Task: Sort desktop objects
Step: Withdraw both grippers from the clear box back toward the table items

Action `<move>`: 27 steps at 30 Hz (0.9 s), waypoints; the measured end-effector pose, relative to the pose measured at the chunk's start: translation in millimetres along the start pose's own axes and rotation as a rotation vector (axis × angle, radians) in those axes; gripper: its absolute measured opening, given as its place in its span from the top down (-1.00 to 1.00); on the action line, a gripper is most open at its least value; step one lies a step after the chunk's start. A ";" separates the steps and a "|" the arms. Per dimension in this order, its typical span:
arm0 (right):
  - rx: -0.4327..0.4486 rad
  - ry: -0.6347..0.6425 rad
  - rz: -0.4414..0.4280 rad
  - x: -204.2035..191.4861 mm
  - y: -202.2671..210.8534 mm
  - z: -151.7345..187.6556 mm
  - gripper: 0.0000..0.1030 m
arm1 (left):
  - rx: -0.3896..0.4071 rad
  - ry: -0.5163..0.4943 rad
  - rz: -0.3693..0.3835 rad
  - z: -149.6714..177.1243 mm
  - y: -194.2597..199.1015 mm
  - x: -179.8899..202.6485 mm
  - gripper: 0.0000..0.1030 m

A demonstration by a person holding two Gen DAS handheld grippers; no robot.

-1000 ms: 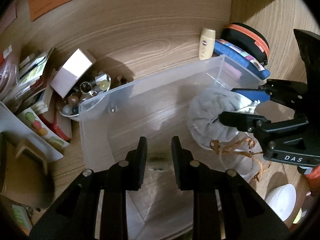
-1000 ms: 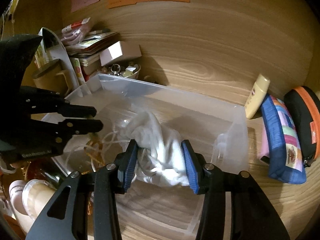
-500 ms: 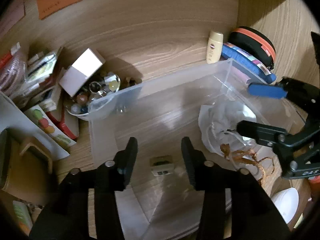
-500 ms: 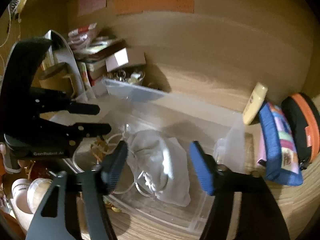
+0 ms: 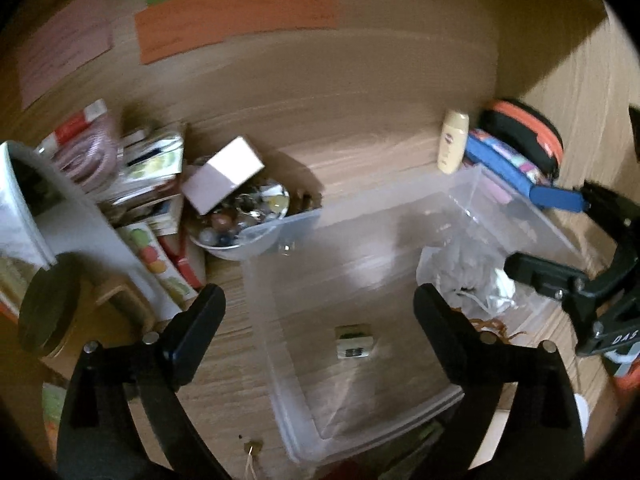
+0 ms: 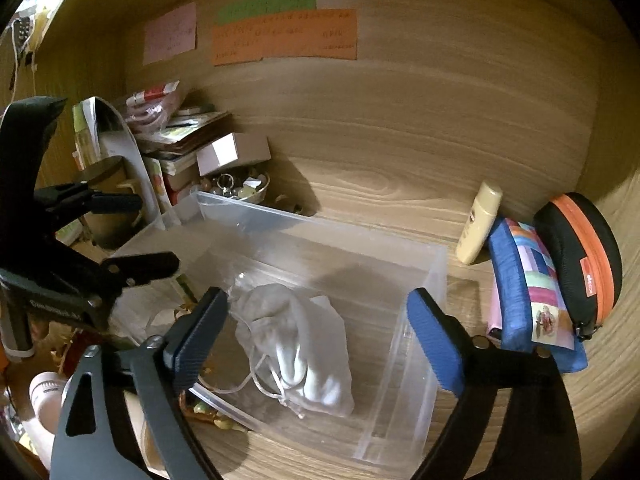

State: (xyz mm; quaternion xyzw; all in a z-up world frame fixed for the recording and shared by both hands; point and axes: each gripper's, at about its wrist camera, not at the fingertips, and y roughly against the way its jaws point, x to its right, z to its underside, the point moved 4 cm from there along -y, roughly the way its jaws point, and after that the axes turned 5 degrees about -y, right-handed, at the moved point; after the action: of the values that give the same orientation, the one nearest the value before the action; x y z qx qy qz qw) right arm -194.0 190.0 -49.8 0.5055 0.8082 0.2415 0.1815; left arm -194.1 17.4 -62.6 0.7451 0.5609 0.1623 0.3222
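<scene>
Pouch (image 6: 304,344) released — both claws opening.

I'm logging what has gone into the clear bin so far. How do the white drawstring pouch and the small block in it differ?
The white drawstring pouch is soft, crumpled fabric with loose cords; the small block is a rigid, boxy piece. The pouch is much the bigger; the block is tiny beside it. The pouch lies towards one end of the clear bin, the block nearer the middle. Both rest loose on the bin's floor, with neither claw holding them.
</scene>
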 end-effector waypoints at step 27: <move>0.168 0.059 0.072 -51.6 103.4 15.0 -1.00 | 0.205 0.236 -0.128 53.8 137.1 -47.7 -0.99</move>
State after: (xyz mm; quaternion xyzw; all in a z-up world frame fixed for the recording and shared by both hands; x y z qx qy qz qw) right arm -88.6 184.9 -0.2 0.5404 0.8119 0.1940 0.1055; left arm -76.5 -65.8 -6.0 0.7125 0.6550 0.1697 0.1858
